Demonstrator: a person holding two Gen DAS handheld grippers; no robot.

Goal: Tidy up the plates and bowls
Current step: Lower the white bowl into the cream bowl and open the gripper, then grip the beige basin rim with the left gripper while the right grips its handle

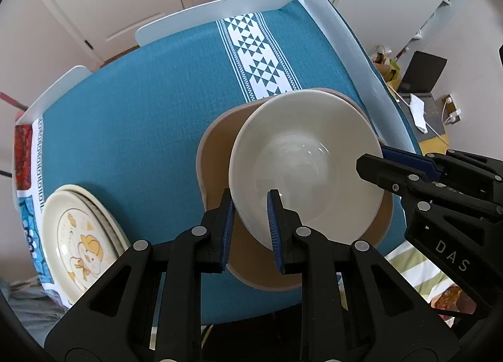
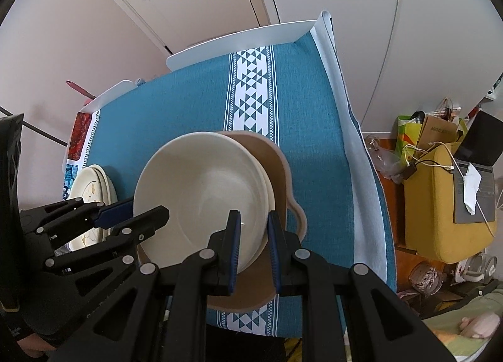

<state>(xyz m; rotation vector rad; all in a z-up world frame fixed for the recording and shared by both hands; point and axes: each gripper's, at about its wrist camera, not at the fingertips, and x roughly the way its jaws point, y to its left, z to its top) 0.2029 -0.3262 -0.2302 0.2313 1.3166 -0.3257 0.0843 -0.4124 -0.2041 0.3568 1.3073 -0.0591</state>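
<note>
Nearest the lens in the left wrist view, the left gripper [image 1: 250, 227] has its fingers pinching the near rim of the white bowl [image 1: 301, 154], one blue pad outside the wall and one inside. From the right wrist view, the right gripper [image 2: 254, 247] pinches the same bowl [image 2: 201, 192] at the opposite rim, again with one pad on each side of the wall. The bowl sits tilted within the brown bowl [image 1: 217, 154], whose wavy lip shows around it on the left and near sides; whether the white one rests on it or is held just clear cannot be told. The brown bowl lies close to the near edge of the counter [image 1: 132, 104], which is draped in a teal cloth with a white patterned band. To the left, a stack of plates [image 1: 78, 236] with a yellow cartoon print sits at the near left corner, well apart from the bowls. Beyond the bowls the teal cloth lies bare up to the far edge, where white chair backs [image 1: 220, 13] stand against it.
</note>
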